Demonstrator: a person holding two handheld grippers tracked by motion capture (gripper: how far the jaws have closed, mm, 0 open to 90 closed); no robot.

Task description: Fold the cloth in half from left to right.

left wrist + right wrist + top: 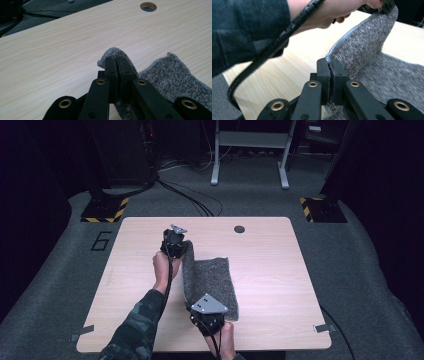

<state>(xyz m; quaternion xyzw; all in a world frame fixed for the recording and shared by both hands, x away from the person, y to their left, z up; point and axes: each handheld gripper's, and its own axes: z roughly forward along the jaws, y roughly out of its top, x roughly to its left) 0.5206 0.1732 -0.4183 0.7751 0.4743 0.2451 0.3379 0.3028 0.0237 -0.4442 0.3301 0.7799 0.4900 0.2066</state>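
Left gripper (117, 61) and right gripper (329, 62) each clamp a corner of the speckled grey knitted cloth (212, 280), its left edge lifted off the pale wooden table (270, 265).

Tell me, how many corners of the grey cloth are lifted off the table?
2. The left claw pinches the far-left corner of the grey cloth; the right claw pinches its near-left corner. The rest lies on the table.

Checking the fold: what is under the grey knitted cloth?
Under the lifted left edge of the grey knitted cloth, bare wooden table shows. The rest lies flat on the table; anything beneath it is covered.
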